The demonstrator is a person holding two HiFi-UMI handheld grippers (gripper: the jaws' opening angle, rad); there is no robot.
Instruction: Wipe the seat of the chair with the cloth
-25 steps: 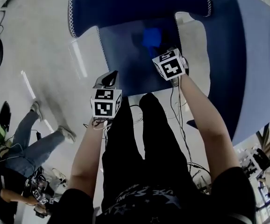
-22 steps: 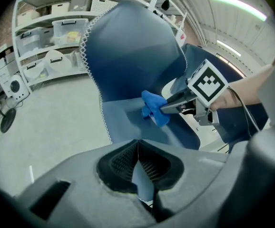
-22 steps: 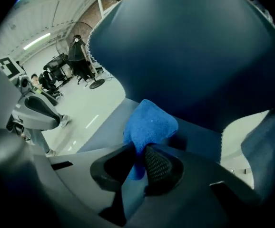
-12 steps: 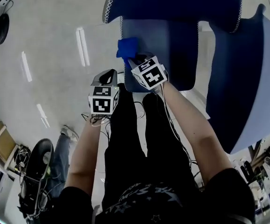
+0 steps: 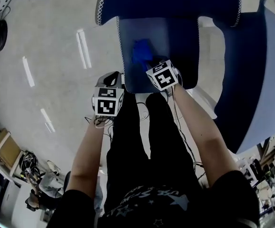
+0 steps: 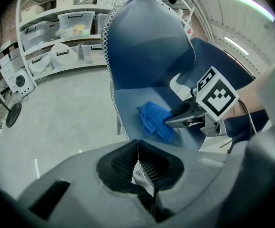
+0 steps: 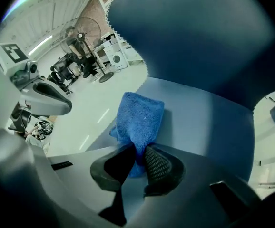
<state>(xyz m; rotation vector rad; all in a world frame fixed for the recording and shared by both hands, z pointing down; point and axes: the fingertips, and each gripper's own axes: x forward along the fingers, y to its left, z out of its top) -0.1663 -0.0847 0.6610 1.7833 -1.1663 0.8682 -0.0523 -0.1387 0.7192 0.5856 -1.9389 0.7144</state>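
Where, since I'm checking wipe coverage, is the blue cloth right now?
In the head view the blue cloth lies on the chair seat, left of its middle, with its near end pinched by the right gripper.

The grey moulded left gripper (image 5: pixel 112 78), carrying a black-and-white marker cube, is held low before the body. Its ribbed black jaws are pressed together.

The matching right gripper (image 5: pixel 152 63) is reached further forward and tipped downward. Its jaws are clamped on a fold of blue terry cloth (image 7: pixel 138 118).

The two grippers are near each other but apart.

The bare left forearm (image 5: pixel 87 156) extends forward, nearly straight. The bare right forearm (image 5: pixel 197 132) extends forward and angles inward toward the midline.

Black short sleeves (image 5: pixel 237 194) cover both upper arms.
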